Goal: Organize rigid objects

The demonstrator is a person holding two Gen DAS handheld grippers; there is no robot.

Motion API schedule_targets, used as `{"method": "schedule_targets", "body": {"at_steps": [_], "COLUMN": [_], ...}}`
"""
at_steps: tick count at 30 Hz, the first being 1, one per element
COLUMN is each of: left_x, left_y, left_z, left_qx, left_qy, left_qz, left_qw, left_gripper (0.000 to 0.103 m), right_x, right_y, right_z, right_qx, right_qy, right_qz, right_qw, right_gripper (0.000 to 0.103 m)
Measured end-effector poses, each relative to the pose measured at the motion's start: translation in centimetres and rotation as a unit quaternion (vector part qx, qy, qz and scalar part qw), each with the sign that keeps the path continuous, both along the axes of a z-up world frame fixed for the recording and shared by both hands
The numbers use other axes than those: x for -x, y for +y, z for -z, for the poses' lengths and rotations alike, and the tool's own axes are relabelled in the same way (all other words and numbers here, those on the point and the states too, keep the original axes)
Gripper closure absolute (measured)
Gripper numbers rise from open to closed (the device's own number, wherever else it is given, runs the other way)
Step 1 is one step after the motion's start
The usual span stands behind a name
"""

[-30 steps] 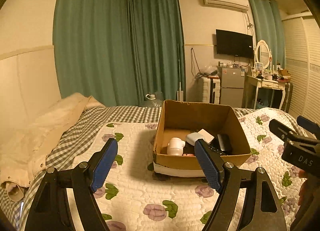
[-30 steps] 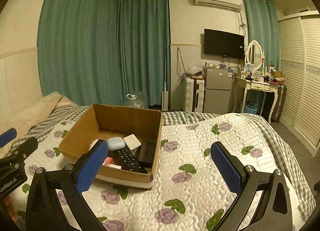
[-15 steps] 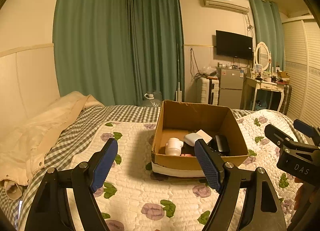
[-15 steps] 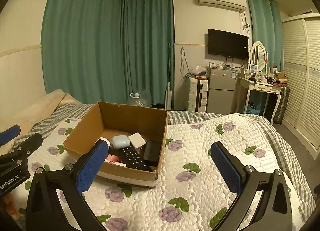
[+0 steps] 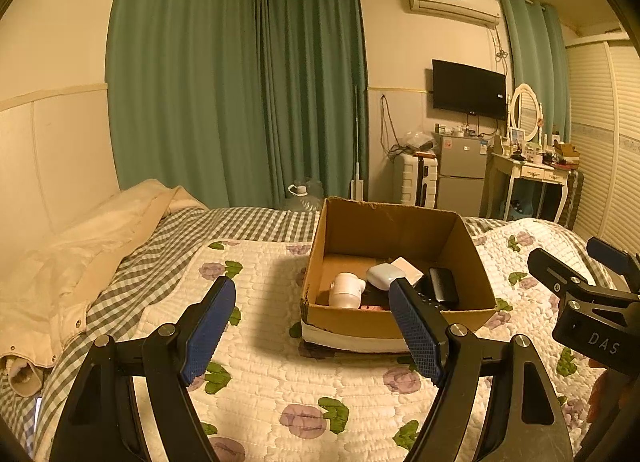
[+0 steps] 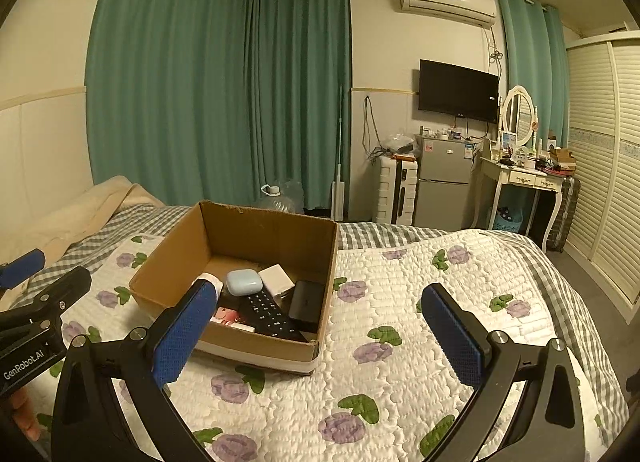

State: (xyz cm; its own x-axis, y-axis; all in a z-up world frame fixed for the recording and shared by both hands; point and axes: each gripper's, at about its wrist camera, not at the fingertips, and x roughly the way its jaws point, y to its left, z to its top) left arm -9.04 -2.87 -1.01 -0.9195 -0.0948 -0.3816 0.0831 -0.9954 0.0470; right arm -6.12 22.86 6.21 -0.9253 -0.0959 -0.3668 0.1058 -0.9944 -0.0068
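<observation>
diagonally, remote (image 6: 271,313) in cardboard box (image 6: 168,266), long axis toward near-right corner (buttons up)

open cardboard box (image 6: 256,346) on quilt holds remote (image 6: 272,314), earbud case (image 6: 244,282), black case (image 6: 307,300).

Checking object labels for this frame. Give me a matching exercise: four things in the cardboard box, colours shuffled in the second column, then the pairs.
Things
1. earbud case
2. remote control
3. small square box
4. round-headed gadget

Colours
A. black with rows of buttons
B. pale blue
C. cream, rounded, lying on its side at the left of the cardboard box
D. white, flat, behind the earbud case

Pairs: 1-B, 2-A, 3-D, 4-C
</observation>
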Motion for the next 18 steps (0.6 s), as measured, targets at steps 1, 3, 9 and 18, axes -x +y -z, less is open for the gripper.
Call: {"method": "schedule_targets", "body": {"at_steps": [1, 3, 9, 18], "left_x": [-0.02, -0.02, -0.03, -0.14], "left_y": [0.02, 0.03, 0.02, 0.11], "left_z": [0.01, 0.00, -0.02, -0.14], "left_qx": [0.000, 0.000, -0.003, -0.001], "left_qy": [0.000, -0.001, -0.002, -0.003], "left_qz": [0.000, 0.000, 0.001, 0.000], "left_qw": [1.0000, 1.0000, 1.0000, 1.0000], "left_gripper": [0.021, 0.021, 0.021, 0.021], "right_x": [0.00, -0.03, -0.09, -0.19], "right_y": [-0.03, -0.03, -0.09, -0.24], "right_z": [0.02, 0.04, 0.07, 0.25], "right_qx": [0.000, -0.001, 0.000, -0.001], "right_qy": [0.000, -0.001, -0.002, -0.006], "right_qz": [0.000, -0.001, -0.001, -0.003], "right_qw": [1.000, 1.000, 1.000, 1.000], "right_gripper": [0.000, 0.000, 0.000, 0.000]}}
